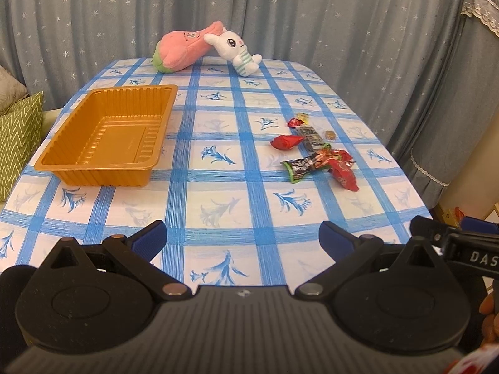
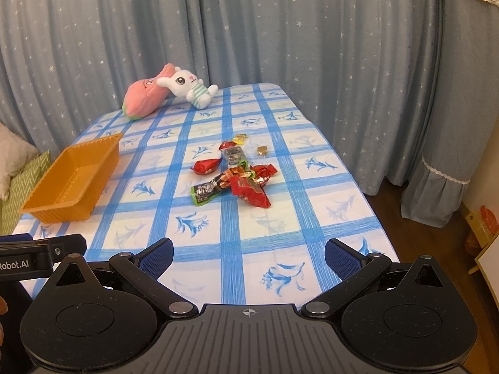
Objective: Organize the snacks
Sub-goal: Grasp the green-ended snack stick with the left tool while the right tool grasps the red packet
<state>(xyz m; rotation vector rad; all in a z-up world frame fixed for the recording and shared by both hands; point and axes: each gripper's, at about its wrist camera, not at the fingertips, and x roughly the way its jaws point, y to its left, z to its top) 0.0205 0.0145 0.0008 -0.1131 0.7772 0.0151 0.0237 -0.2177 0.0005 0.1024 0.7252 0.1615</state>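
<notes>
An empty orange plastic tray (image 1: 62, 165) (image 2: 34, 208) stands on the left of the blue-checked table. A loose heap of snack packets (image 1: 315, 152) (image 2: 234, 174) lies right of centre: red wrappers (image 1: 286, 141) (image 2: 251, 193), a dark green-edged bar (image 1: 304, 166) (image 2: 207, 190), a grey packet (image 2: 234, 155) and a small gold sweet (image 1: 330, 135) (image 2: 263, 150). My left gripper (image 1: 243, 240) hovers open over the near table edge, nothing between its blue-padded fingers. My right gripper (image 2: 249, 257) is likewise open and empty, well short of the snacks.
A pink plush (image 1: 181, 51) (image 2: 143, 98) and a white rabbit plush (image 1: 238, 50) (image 2: 190, 88) lie at the table's far end before grey star curtains. A green zigzag cushion (image 1: 18, 137) sits left of the table. A person's hand (image 1: 489, 314) shows at the right edge.
</notes>
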